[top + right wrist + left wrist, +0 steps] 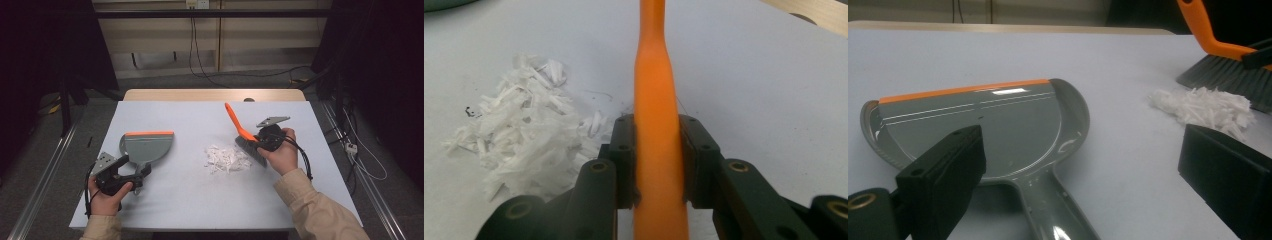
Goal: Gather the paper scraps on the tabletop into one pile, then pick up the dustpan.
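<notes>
A grey dustpan [148, 146] with an orange lip lies flat at the table's left, its handle pointing toward the person. My left gripper [135, 168] stands open around that handle [1055, 215], with wide gaps on both sides in the left gripper view. A pile of white paper shreds [226, 159] sits mid-table. Just right of it the brush's grey bristles [250, 150] rest on the table. Its orange handle [655, 75] slants up and away, and my right gripper [659, 127] is shut on it, both pads pressing its sides. The shreds [524, 135] lie left of that grip.
The pale grey table top [190, 200] has bare room in front of and behind the pile. A wooden edge [215, 94] runs along the far side. Cables [200, 60] and metal rails [45, 170] lie on the floor around it.
</notes>
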The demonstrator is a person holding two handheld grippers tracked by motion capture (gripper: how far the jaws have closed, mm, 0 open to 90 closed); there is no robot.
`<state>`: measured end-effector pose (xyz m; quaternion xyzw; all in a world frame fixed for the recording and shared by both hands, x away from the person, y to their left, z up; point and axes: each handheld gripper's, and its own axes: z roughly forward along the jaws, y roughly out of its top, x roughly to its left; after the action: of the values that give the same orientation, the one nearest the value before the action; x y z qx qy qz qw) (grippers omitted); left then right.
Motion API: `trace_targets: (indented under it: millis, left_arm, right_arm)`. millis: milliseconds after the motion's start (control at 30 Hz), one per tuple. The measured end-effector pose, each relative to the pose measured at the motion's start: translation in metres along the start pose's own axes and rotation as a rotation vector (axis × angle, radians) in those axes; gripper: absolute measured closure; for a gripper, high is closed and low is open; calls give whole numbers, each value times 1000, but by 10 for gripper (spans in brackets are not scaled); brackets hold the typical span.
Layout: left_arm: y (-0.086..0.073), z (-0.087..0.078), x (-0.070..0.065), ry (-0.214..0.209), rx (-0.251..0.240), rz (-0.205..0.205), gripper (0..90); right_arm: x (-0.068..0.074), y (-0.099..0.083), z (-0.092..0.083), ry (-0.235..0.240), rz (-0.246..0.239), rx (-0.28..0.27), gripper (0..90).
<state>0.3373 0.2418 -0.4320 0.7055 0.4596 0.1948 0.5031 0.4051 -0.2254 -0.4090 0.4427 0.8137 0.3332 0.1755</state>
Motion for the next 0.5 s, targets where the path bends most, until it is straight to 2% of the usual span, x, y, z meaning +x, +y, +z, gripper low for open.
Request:
trace_targets:
  millis: [100, 200, 300, 333, 500]
  left_arm:
    - [0, 5, 0, 43, 34, -24, 42]
    - [-1, 6, 1, 63, 53, -53, 42]
    - [-1, 3, 3, 90, 77, -58, 51]
    - [0, 2, 3, 102, 73, -76, 55]
    - [-4, 2, 3, 128, 107, -98, 79]
  right_arm:
    - [0, 0, 0, -9, 8, 0, 715]
    - [1, -1, 0, -11, 16, -2, 715]
    - [2, 0, -1, -17, 10, 2, 714]
    - [2, 0, -1, -18, 12, 1, 715]
    - [4, -2, -1, -25, 24, -5, 715]
